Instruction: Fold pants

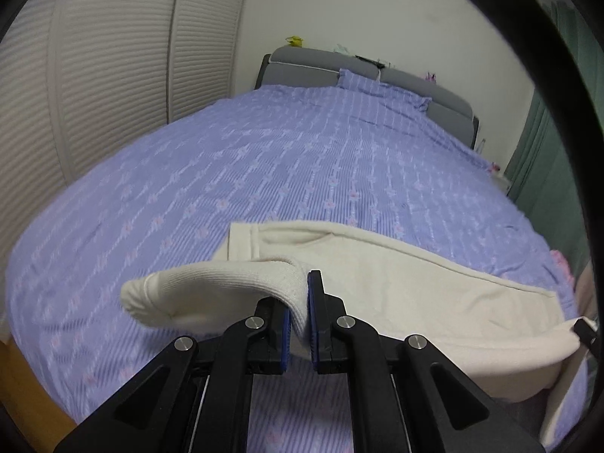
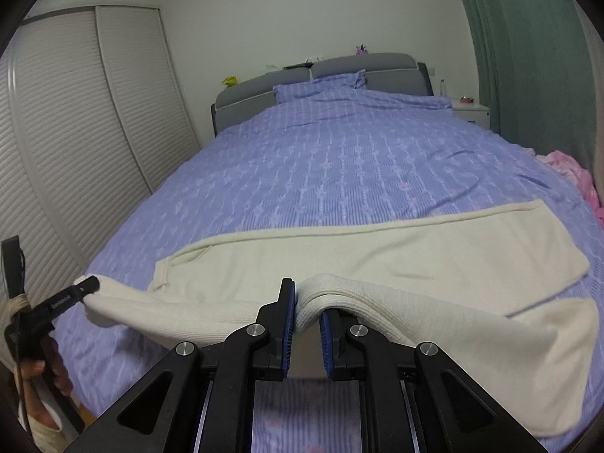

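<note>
Pants (image 2: 377,249): cream knit, lying across the near part of the bed (image 2: 339,158), one long edge flat on the purple cover, the near edge lifted off it.
Left gripper (image 1: 300,321): jaws narrow, pinching a thick ribbed fold of the near edge; in the right wrist view its tip sits at the left end of the raised strip.
Right gripper (image 2: 305,324): jaws narrow, clamped on the same ribbed edge further right; cloth humps up between the blue pads.
Cloth between grips: hangs in a shallow sag, not taut; the right end droops in a loose flap toward the near edge of the bed.
Step in hand: likely carrying the near edge up and over toward the far edge to halve the pants lengthwise.
To do it well: keep both grips level and the same way apart so the strip stays straight; lift high enough for the drooping flap to clear the cover; lay the edge onto the far edge before letting go.
Risk: uneven travel would skew the fold.
</note>
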